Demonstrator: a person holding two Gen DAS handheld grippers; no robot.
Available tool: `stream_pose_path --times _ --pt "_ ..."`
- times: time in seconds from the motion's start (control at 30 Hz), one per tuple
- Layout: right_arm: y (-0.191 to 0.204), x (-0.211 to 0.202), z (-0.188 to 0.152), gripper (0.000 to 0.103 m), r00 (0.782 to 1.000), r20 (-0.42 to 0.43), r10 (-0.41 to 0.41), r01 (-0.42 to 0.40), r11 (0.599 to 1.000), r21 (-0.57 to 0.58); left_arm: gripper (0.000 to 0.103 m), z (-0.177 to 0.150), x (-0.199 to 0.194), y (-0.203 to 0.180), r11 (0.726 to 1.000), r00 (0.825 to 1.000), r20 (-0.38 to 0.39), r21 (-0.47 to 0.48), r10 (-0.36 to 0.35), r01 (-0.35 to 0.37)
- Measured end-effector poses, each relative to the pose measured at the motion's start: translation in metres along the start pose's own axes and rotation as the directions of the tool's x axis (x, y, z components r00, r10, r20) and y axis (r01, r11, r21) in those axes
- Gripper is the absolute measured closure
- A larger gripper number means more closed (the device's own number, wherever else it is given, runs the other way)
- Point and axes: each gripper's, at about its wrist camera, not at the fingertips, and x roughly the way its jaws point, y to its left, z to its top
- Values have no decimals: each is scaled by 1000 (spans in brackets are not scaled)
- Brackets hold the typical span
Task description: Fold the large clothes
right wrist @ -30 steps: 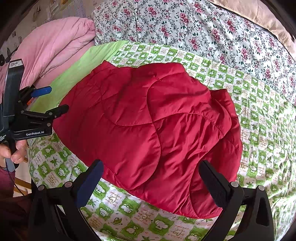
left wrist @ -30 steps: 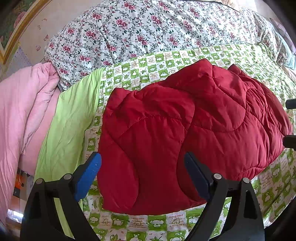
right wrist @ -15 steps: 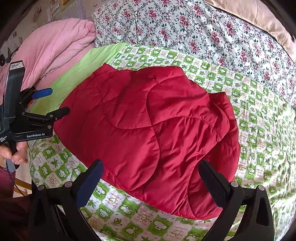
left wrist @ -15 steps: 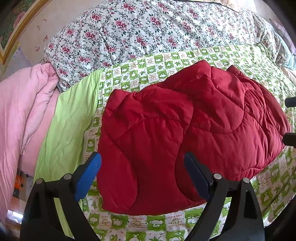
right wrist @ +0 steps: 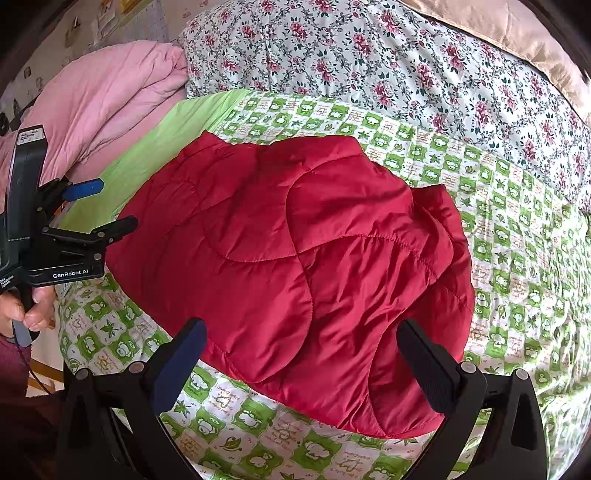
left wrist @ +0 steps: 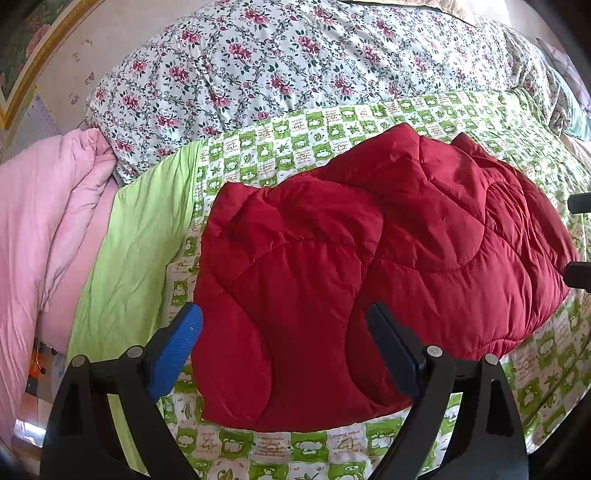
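A red quilted puffer jacket (left wrist: 369, 266) (right wrist: 295, 266) lies folded into a compact bundle on the green-and-white patterned bedsheet (left wrist: 314, 129) (right wrist: 517, 221). My left gripper (left wrist: 284, 328) hovers open above the jacket's near left edge, its blue pads apart and holding nothing. My right gripper (right wrist: 299, 339) is open too, held over the jacket's near edge without touching it. In the right wrist view the left gripper (right wrist: 107, 206) shows at the far left, held by a hand (right wrist: 29, 310). The right gripper's fingertips (left wrist: 580, 273) poke in at the left view's right edge.
A floral quilt (left wrist: 295, 66) (right wrist: 369, 62) is bunched along the far side of the bed. A pink blanket (left wrist: 40, 221) (right wrist: 99, 103) is heaped at the left, beside a plain lime-green strip of sheet (left wrist: 136, 258). A beige cover (right wrist: 517, 33) lies at the far right.
Both grippers have pulled back slightly, so the jacket sits a little lower and farther in the views. The jacket itself has not moved.
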Motion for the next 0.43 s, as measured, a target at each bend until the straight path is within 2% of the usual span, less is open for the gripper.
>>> stream_pose_path --times 0.33,0.43 --pt "-3 2 1 0 1000 6 0 0 1000 13 11 2 2 1 1000 1000 -1 -11 -15 15" --pt "-6 5 0 0 1000 12 7 -7 1000 25 11 2 4 2 998 999 3 -26 -53 53"
